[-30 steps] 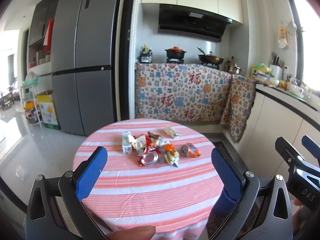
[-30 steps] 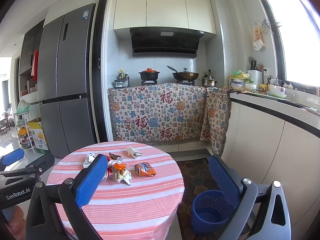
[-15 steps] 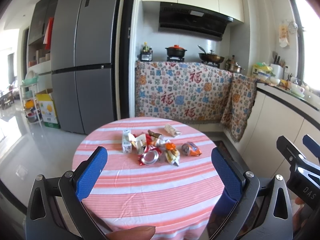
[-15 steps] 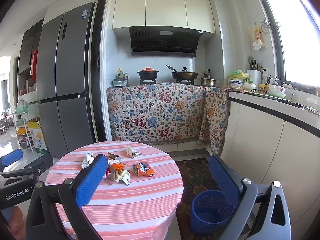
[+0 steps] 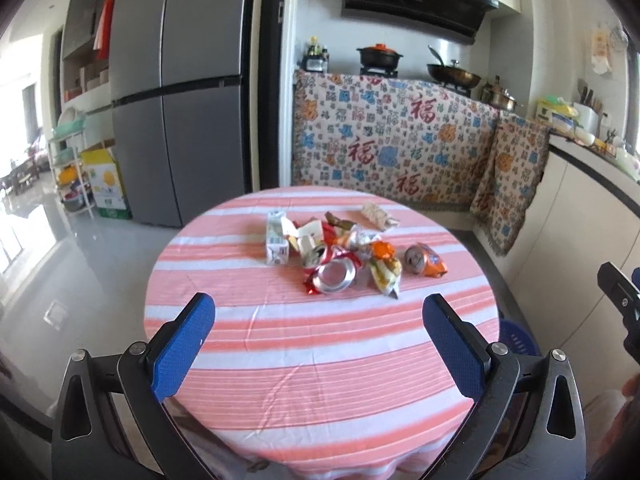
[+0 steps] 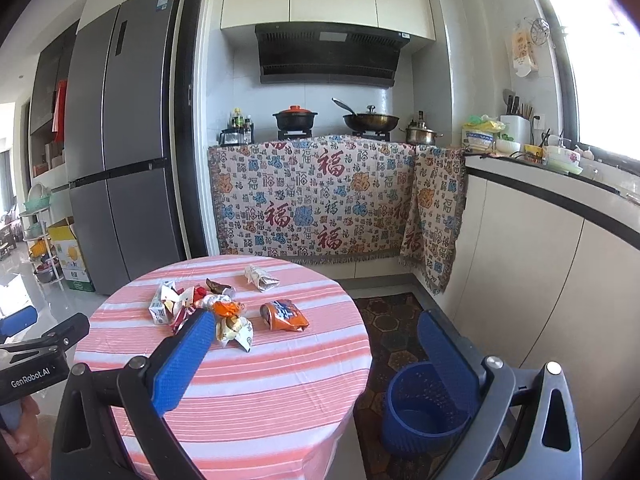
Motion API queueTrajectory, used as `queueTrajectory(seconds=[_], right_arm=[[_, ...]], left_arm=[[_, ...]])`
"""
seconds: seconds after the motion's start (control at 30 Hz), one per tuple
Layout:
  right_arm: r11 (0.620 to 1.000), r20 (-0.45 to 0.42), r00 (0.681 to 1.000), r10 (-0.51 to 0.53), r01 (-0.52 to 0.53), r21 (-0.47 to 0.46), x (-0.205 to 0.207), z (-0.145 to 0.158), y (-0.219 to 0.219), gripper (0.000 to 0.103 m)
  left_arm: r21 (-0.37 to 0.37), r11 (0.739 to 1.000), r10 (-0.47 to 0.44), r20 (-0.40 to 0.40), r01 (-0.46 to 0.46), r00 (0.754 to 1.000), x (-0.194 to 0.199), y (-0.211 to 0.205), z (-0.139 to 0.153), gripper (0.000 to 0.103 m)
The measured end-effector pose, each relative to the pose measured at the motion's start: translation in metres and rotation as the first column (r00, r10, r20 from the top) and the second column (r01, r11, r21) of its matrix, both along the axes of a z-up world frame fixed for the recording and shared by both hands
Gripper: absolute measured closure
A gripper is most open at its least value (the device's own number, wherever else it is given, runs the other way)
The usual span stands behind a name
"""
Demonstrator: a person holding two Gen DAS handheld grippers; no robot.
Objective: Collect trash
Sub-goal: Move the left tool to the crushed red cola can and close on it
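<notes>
1. Trash pile (image 5: 336, 252) sits mid-table on the round table (image 5: 320, 360) with its pink striped cloth; nothing picked yet, judging by both grippers being empty.
2. Left gripper (image 5: 318, 340) has jaws wide apart, nothing between them, hovering over the near edge of the table, aimed at the pile.
3. Right gripper (image 6: 316, 356) also spread wide and empty, off to the table's right side; blue bin (image 6: 420, 408) on the floor just beside the table, partly behind its right finger.
4. Crushed can (image 5: 334, 274), shiny end facing up, at the front of the pile: probably light, thin metal, stiff at the rim, slick. Best pinched across the flattened body, not the round end.
5. Orange can (image 5: 426, 260) lies on its side, apart from the pile on the right, dented. Likely rolls if nudged; grip across the middle.
6. Milk carton (image 5: 277, 240) at the left end of the pile, upright-ish: light cardboard, flat faces, easy squeeze across the sides, will cave a bit.
7. Snack wrapper (image 5: 386, 274), yellow and orange, touching the crushed can: soft, crinkly, nearly weightless. Pinch a bunched part low to the cloth; could slip or drag neighbours.
8. Crumpled paper wad (image 5: 378, 216) at the far side, apart from the rest: soft, easy grab.
9. Risk: the cloth may get caught up with thin wrappers.
</notes>
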State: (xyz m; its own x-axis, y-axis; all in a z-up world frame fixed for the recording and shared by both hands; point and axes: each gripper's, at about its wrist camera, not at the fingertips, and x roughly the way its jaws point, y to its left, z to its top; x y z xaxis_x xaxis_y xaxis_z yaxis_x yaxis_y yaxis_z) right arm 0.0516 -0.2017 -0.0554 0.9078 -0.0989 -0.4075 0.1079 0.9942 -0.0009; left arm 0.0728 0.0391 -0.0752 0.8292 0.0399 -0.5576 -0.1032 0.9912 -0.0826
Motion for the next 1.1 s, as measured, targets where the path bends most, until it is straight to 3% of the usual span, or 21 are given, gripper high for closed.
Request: queueTrajectory(seconds=[0.33,0.47,0.57,0.8,1.1], right_arm=[[0.998,-0.180,0.982,0.056,-0.049,0.044,0.065,-0.081,0.002,0.000],[0.993,-0.281,0.954,0.109,-0.091,0.077,0.091,-0.122,0.005,0.000],[0.992,-0.331,0.935,0.124,-0.106,0.071,0.103,-0.146,0.011,0.000],[0.988,-0.366,0.918,0.154,-0.140,0.067,0.115,-0.161,0.020,0.000],[0.985,-0.371,0.913,0.172,-0.154,0.077,0.131,-0.166,0.012,0.000]], left_arm=[[-0.094,0.995,-0.047,-0.189,0.029,0.981,0.062,0.007,-0.086,0.000],[-0.159,0.986,-0.083,-0.221,0.048,0.972,0.076,0.014,-0.104,0.000],[-0.134,0.991,-0.052,-0.232,0.021,0.971,0.084,0.018,-0.112,0.000],[-0.113,0.994,-0.034,-0.236,0.007,0.971,0.094,0.026,-0.112,0.000],[-0.067,0.992,-0.124,-0.235,0.112,0.964,0.125,0.021,-0.110,0.001]])
